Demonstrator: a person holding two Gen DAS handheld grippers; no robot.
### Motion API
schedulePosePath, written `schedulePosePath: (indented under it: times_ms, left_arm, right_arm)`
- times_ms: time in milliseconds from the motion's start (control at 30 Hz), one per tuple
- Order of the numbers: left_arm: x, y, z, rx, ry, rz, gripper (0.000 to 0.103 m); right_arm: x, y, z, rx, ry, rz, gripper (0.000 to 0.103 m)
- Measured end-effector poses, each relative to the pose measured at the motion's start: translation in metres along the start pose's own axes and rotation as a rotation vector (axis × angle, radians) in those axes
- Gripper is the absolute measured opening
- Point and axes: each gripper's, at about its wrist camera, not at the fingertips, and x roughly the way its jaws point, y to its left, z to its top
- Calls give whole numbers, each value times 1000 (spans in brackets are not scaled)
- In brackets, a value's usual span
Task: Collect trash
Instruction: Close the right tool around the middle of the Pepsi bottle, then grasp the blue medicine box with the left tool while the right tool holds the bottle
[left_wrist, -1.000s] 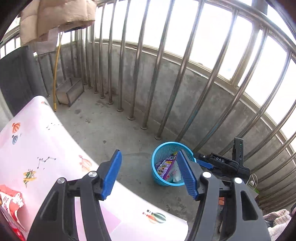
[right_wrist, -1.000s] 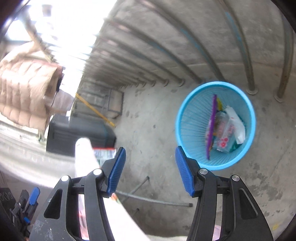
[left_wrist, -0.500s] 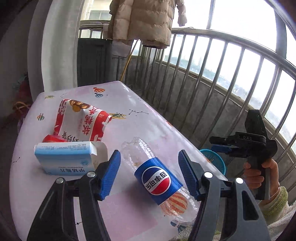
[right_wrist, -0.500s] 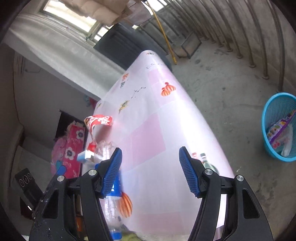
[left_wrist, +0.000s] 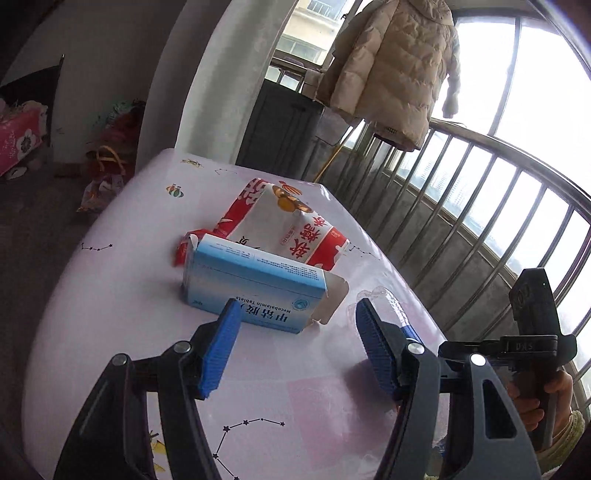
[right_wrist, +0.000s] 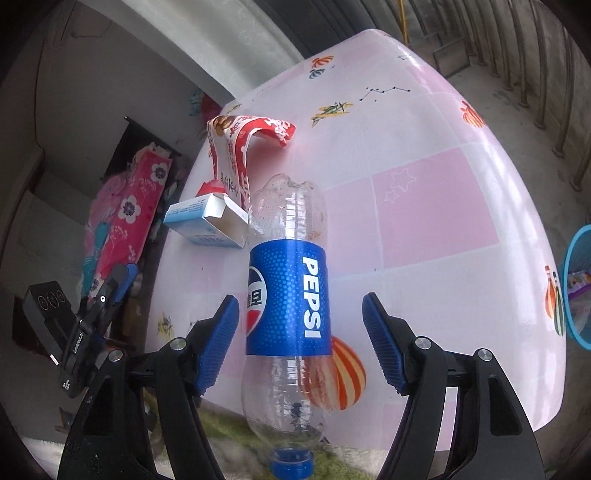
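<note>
A clear Pepsi bottle with a blue label lies on the pink table, cap toward me. My right gripper straddles it with jaws opening, and the pads stand clear of the label on both sides. A blue and white tablet box with an open flap sits just beyond my open left gripper, with nothing between its fingers. Behind the box lies a red and white snack bag. The bottle's base peeks out past the left gripper's right finger. The box and bag also show in the right wrist view.
A blue trash basket holding wrappers stands on the concrete floor off the table's right edge. A metal railing runs behind the table, with a beige coat hanging above it. A hand holds the right gripper's handle.
Both views swung from the floor and the basket onto the table. The left gripper shifted from the bottle to the box. The right gripper came over the bottle with its jaws wider.
</note>
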Motion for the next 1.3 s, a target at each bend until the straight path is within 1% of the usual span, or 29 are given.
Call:
schedulePosePath:
  times_ms: [67,167,233,400,433,467,567,767,900,1000,1067,1100,1200,1300]
  left_arm:
    - [0,6,-1,-26,-5,6,63]
    - [3,12,-2,-51,-4,24,63]
    - [3,15,-2,-62,-7,28,63]
    - [3,19,-2,-75,-15,29,63]
    - [3,21,-1,-80,-14,24,63]
    - [3,23,0,-86,-16,17,63]
    - [1,26,5,-87,-35,16,63]
    - [1,31,31,-78,-106,9,63]
    - [16,31,57,-78,-128,-1,63]
    - [36,29,77,-68,-119,-14,60]
    - [52,23,88,-30,-109,-11,58]
    - [60,20,91,-10,-101,-4,56]
    - [86,16,94,26,-34,-4,49]
    - [99,15,85,44,33,3,43]
  right_arm:
    - [7,9,0,-30,24,-34,67]
    - [20,21,-2,-85,48,-125,67]
    - [27,22,-4,-105,73,-167,67]
    - [41,28,-8,-137,104,-221,67]
    - [43,28,-7,-141,105,-231,65]
    - [45,27,-7,-142,109,-238,61]
    - [50,26,-6,-135,116,-251,57]
    - [55,29,0,-139,105,-268,56]
    - [55,24,4,-105,94,-262,56]
    - [48,16,4,-75,88,-249,56]
    - [46,13,5,-58,85,-243,56]
    - [45,13,5,-54,84,-241,56]
    - [43,11,5,-47,80,-237,56]
    - [40,9,4,-42,76,-229,56]
